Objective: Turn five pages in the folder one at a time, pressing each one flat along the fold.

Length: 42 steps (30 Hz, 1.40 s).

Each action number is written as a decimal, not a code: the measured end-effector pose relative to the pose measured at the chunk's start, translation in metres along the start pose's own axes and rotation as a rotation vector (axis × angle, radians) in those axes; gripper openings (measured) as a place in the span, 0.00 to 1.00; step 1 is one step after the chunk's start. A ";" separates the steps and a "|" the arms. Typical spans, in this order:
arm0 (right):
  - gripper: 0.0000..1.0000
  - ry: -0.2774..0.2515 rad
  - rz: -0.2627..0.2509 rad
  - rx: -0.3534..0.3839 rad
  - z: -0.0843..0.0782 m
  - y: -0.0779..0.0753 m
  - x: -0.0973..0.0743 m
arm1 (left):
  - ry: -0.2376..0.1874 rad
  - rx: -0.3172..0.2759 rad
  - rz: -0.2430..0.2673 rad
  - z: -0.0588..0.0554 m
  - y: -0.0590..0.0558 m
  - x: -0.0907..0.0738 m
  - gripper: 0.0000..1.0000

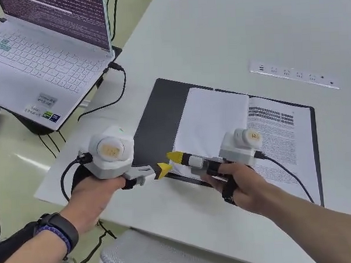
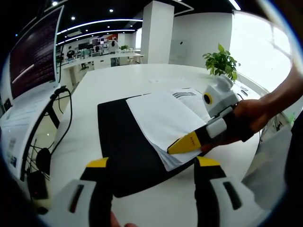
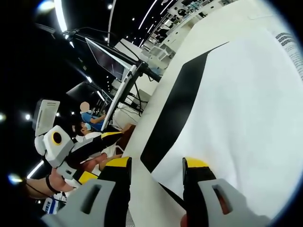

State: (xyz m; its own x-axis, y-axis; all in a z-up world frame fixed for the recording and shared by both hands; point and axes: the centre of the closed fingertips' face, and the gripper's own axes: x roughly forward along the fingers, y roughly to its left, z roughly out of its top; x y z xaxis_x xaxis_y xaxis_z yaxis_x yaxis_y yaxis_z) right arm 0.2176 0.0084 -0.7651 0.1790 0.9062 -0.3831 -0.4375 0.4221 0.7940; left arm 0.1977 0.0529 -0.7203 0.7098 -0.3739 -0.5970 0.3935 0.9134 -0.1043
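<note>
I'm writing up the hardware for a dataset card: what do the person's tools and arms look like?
Both tools match: the left tool and right tool have grey jaws ending in yellow tips, on white bodies. A black cable trails from the left one, a second cable from the right. The left wrist wears a black watch with a purple strap.

- The white table [image 1: 217, 25] has a smooth, bare top.
- An open laptop [image 1: 44, 50] stands at the table's left corner on a dark stand (its screen is lit, with lines of text).
- A black cable [image 1: 112, 93] is plugged into the laptop's right side.
- A white power strip [image 1: 293, 75] lies flat towards the far right.
- A green potted plant [image 2: 221, 61] stands at the table's far side.
</note>
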 end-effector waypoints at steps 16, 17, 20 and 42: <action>0.48 0.000 0.027 0.003 0.001 0.004 -0.002 | -0.003 0.005 -0.008 0.004 -0.004 0.002 0.67; 0.49 0.001 0.031 0.002 0.001 0.005 -0.003 | -0.004 0.004 -0.010 0.005 -0.004 0.003 0.66; 0.52 -0.005 0.042 0.001 0.003 0.007 -0.006 | -0.007 0.006 -0.017 0.007 -0.007 0.006 0.65; 0.55 -0.165 0.025 -0.011 0.050 -0.014 -0.074 | -0.021 0.009 -0.085 0.021 -0.035 0.044 0.39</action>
State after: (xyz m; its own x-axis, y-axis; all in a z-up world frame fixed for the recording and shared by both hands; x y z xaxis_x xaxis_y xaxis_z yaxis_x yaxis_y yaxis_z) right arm 0.2544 -0.0631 -0.7240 0.3104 0.9085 -0.2799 -0.4532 0.4003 0.7965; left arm 0.2273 0.0007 -0.7261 0.6856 -0.4532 -0.5697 0.4581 0.8768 -0.1462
